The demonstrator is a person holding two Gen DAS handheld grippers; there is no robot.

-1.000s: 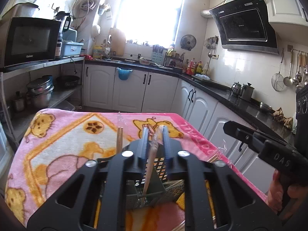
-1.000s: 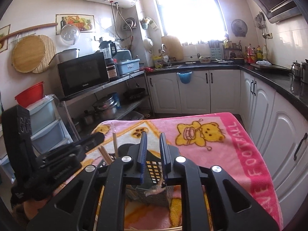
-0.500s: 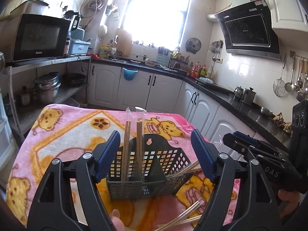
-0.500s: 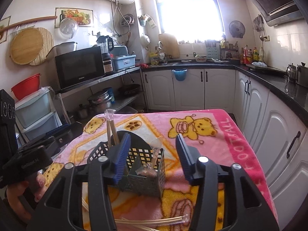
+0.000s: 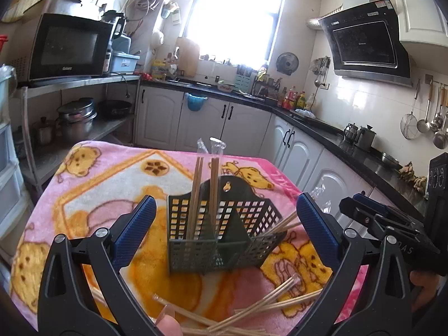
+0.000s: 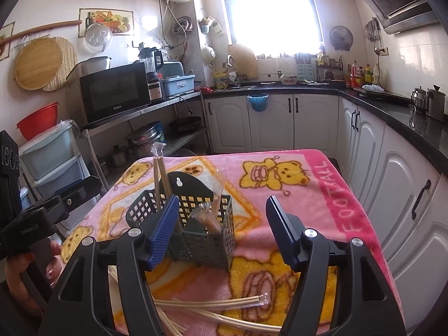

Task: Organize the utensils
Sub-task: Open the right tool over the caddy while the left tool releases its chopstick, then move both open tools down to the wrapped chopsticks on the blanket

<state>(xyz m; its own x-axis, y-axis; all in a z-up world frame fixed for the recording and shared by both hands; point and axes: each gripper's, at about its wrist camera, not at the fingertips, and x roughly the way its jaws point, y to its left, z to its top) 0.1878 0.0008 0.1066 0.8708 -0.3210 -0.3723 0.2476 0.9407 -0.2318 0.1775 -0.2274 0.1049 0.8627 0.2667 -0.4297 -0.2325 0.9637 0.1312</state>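
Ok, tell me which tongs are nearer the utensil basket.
Left, seemingly: left tongs frame the utensil basket squarely; right tongs sit off to its right side.

Dark green lattice basket; pink bear-print blanket; pale wooden chopsticks.

1. Utensil basket: grey-green plastic grid, matt.
2. Chopsticks: pale wood, smooth, in clear glossy plastic sleeves.
3. Blanket: pink fleecy cloth, fuzzy, bear print.
4. Left gripper: black matt plastic frame, ribbed blue pads, shiny metal screws.
5. Right gripper: same make.
6. Countertop: black, glossy.
7. Pots: shiny metal.
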